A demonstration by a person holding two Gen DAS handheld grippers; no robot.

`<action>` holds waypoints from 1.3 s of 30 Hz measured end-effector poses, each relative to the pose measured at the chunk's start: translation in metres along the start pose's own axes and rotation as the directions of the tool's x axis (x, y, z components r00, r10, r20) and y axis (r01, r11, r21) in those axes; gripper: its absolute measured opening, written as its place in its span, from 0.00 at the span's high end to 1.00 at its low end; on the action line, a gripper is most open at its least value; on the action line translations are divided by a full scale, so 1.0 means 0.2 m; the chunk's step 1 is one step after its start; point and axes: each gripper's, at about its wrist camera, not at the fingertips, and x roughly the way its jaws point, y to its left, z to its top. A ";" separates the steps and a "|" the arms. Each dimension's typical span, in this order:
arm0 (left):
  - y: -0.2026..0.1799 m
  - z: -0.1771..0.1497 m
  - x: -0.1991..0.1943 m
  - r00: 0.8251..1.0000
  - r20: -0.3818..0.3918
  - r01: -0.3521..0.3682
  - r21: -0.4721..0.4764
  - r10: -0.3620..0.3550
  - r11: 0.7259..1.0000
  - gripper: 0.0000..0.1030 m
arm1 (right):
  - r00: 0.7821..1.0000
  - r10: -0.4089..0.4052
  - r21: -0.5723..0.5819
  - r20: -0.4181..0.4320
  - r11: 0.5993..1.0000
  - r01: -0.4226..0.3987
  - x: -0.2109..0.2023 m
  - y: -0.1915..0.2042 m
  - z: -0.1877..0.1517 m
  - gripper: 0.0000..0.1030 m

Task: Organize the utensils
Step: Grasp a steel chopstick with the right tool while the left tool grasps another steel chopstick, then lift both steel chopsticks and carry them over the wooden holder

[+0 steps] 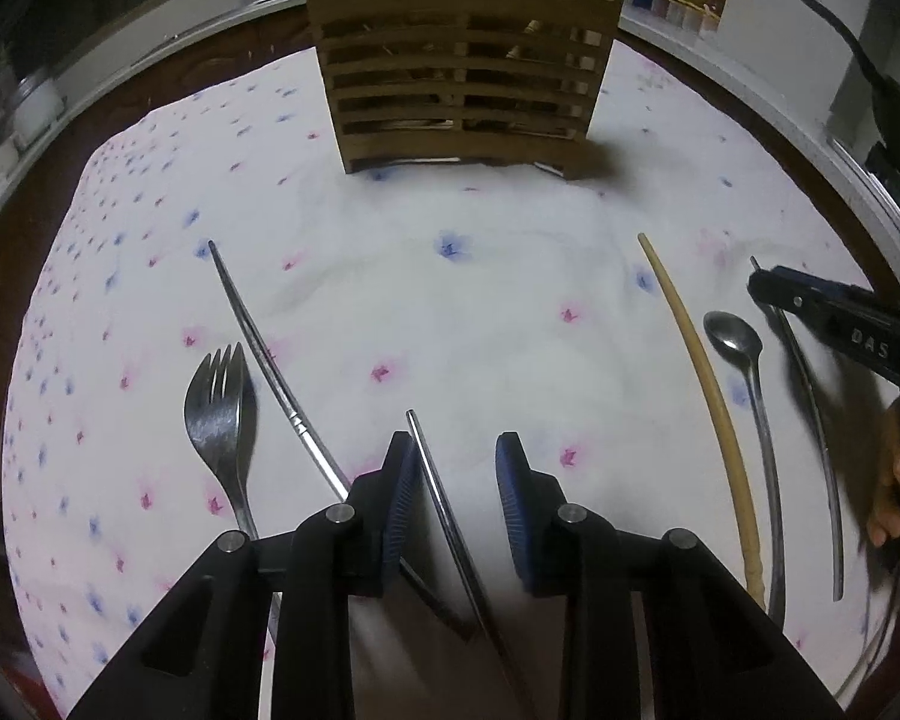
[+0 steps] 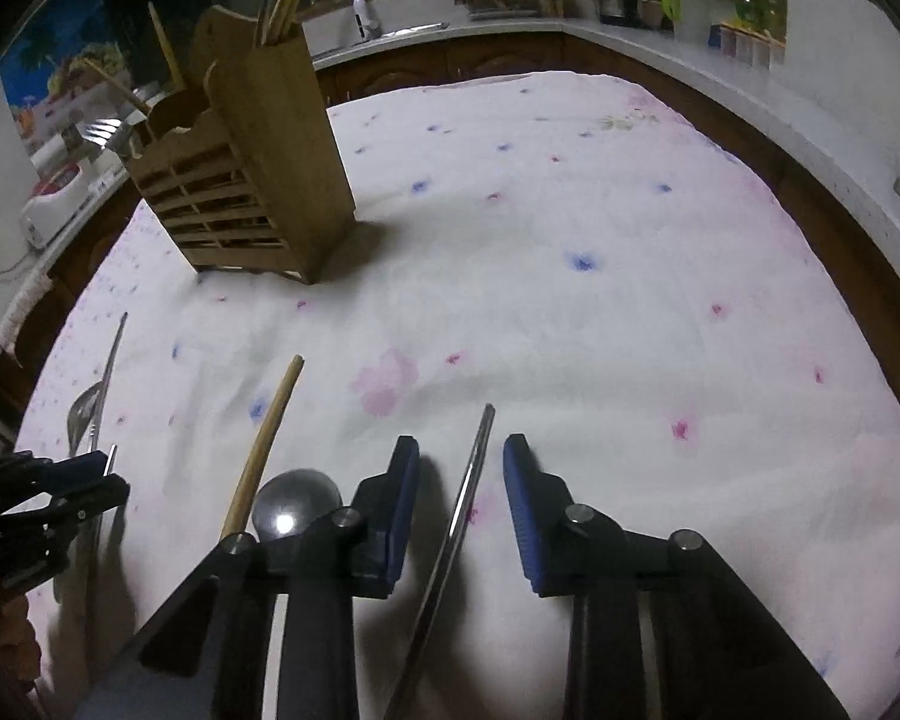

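Note:
A slatted wooden utensil holder [image 1: 462, 72] stands at the far side of the flowered cloth; it also shows in the right wrist view [image 2: 252, 180] with several utensils in it. My left gripper [image 1: 456, 462] is open, with a metal chopstick [image 1: 444, 504] lying between its jaws. A fork [image 1: 219, 414] and a second metal chopstick [image 1: 258, 348] lie to its left. My right gripper [image 2: 461, 462] is open over another metal chopstick [image 2: 468, 480]. A wooden chopstick [image 2: 267, 438] and a spoon [image 2: 297, 501] lie to its left.
The white flowered cloth [image 1: 450, 300] covers the table. In the left wrist view the wooden chopstick [image 1: 708, 384], spoon [image 1: 735, 336] and the right gripper [image 1: 834, 330] are at the right. A kitchen counter [image 2: 510, 24] with a kettle and bottles runs behind.

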 end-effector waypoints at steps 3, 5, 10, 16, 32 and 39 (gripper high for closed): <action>-0.01 0.00 0.01 1.000 0.003 -0.001 0.013 0.001 1.000 0.75 | 0.999 -0.052 -0.047 0.000 0.998 0.052 0.02 0.03 0.01 0.81; 0.00 -0.02 -0.01 1.000 0.014 0.005 0.015 -0.006 1.000 0.81 | 0.998 -0.067 -0.070 0.001 0.995 0.067 0.01 0.05 0.01 0.92; 0.04 -0.04 -0.03 0.999 0.034 0.034 -0.041 -0.033 0.999 0.95 | 1.000 -0.006 -0.021 0.003 1.000 0.006 -0.01 0.02 -0.01 0.96; 0.03 -0.06 -0.05 1.000 0.010 0.026 -0.044 -0.026 0.999 0.95 | 0.999 0.046 0.017 0.013 0.999 -0.047 -0.05 0.01 -0.04 0.96; -0.04 -0.11 -0.07 0.996 0.070 -0.046 -0.052 0.049 0.998 0.97 | 1.000 0.007 -0.021 0.014 1.000 -0.006 -0.05 0.04 -0.07 0.96; 0.04 -0.14 -0.21 0.993 0.116 0.022 -0.101 -0.010 0.995 0.98 | 0.995 0.068 0.004 0.072 0.998 -0.069 -0.20 0.04 -0.06 0.96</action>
